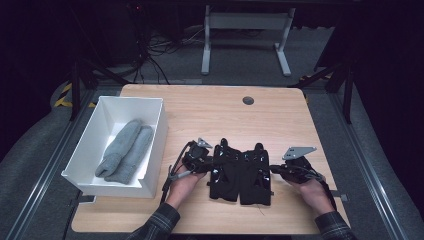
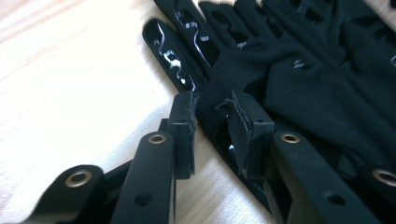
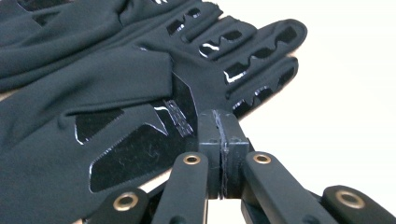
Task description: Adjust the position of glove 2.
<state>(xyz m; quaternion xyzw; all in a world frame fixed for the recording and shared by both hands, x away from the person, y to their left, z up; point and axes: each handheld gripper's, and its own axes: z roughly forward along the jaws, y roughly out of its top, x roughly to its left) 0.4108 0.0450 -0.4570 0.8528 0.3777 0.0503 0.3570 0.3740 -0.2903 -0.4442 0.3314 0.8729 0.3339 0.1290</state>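
Note:
Two black gloves lie side by side, flat on the wooden table (image 1: 225, 115), the left glove (image 1: 225, 172) next to the right glove (image 1: 256, 175). My left gripper (image 1: 209, 164) is at the left glove's outer edge. In the left gripper view it (image 2: 212, 133) stands open, with the glove's edge (image 2: 219, 93) lying between the jaws. My right gripper (image 1: 274, 171) sits at the right glove's outer edge. Its pads (image 3: 222, 135) are pressed together, shut, right against the glove's rubbery patch (image 3: 140, 149). I cannot tell whether any fabric is pinched.
A white box (image 1: 161, 127) stands at the table's left side with a pair of grey knitted items (image 1: 125, 150) inside. A round cable hole (image 1: 248, 100) is near the far edge. Bare wood stretches beyond the gloves.

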